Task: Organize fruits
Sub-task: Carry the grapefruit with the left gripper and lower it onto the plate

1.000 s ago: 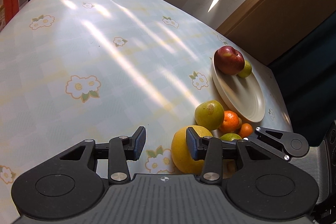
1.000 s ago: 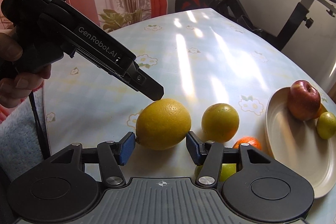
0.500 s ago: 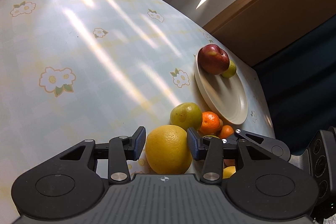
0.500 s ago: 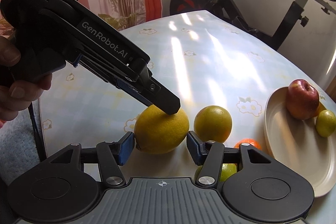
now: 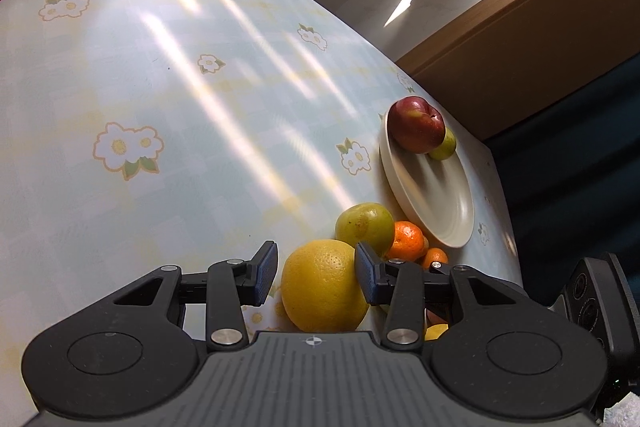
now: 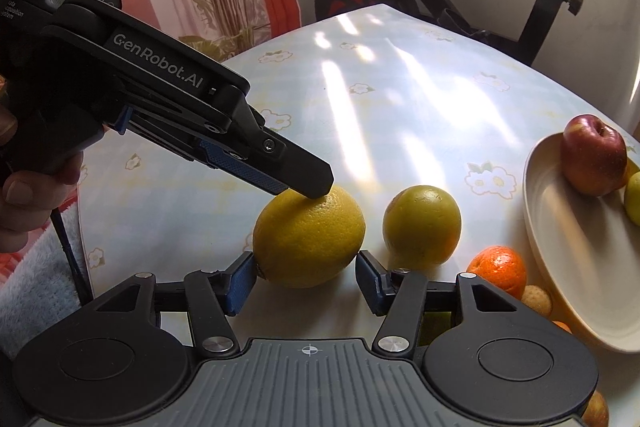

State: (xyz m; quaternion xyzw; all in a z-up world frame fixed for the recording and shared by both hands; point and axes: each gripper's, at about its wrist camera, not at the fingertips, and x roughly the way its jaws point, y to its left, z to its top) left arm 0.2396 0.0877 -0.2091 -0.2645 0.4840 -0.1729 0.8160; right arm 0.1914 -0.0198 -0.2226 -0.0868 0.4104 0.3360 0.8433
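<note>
- The big yellow citrus [image 5: 324,291] lies on the desk [image 5: 180,107], near the plate [image 5: 432,203] with the apple [image 5: 416,129].
- The left tongs [image 5: 316,273] stand apart around it, not yet gripping.
- The right tongs [image 6: 304,277] are also apart, just beside it.
- Risk: the round fruit may roll away or slip if the pads close off-centre.

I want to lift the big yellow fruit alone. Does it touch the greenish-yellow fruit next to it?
Apart. The right wrist view shows a strip of tablecloth between the big yellow fruit and the greenish-yellow fruit.
</note>
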